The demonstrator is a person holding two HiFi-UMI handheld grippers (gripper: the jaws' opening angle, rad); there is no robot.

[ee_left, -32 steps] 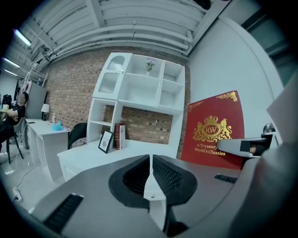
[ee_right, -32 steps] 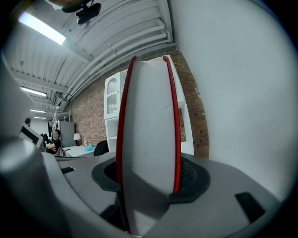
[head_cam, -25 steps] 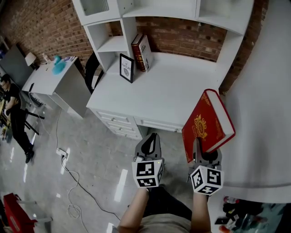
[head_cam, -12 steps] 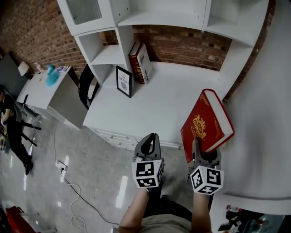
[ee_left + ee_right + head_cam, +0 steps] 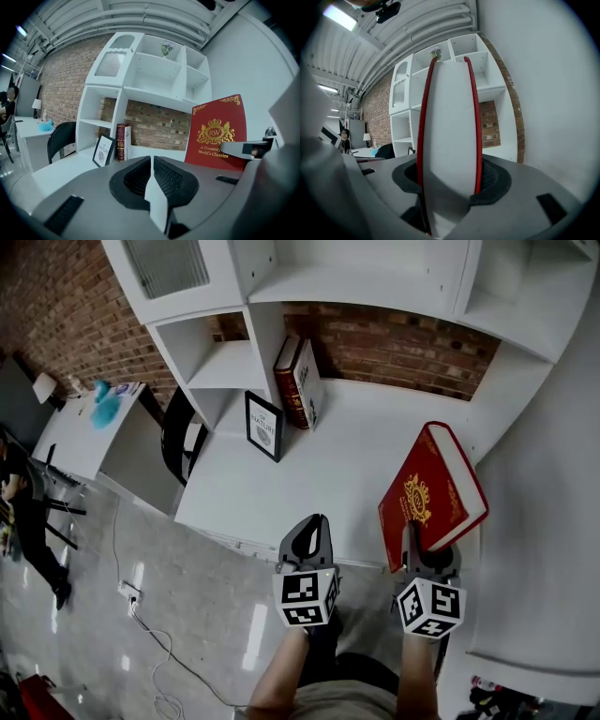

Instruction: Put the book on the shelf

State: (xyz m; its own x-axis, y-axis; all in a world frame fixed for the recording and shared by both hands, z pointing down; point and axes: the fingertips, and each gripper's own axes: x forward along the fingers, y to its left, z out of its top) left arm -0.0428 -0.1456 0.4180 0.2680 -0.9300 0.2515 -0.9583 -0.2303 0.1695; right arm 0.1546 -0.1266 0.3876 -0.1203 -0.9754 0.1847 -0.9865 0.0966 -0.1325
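Observation:
My right gripper is shut on a thick red book with a gold crest, held upright over the desk's near right edge. In the right gripper view the book's white page edge fills the space between the jaws. In the left gripper view the red book's cover stands to the right. My left gripper is shut and empty, level with the right one, near the desk's front edge. The white shelf unit rises at the back of the white desk.
Two books lean against the shelf's divider, with a black-framed picture in front of them. A black chair stands left of the desk. A second white table with a teal object and a person are at far left.
The view has shifted closer to the desk and shelf. Both grippers and the red book keep the same pose relative to each other.

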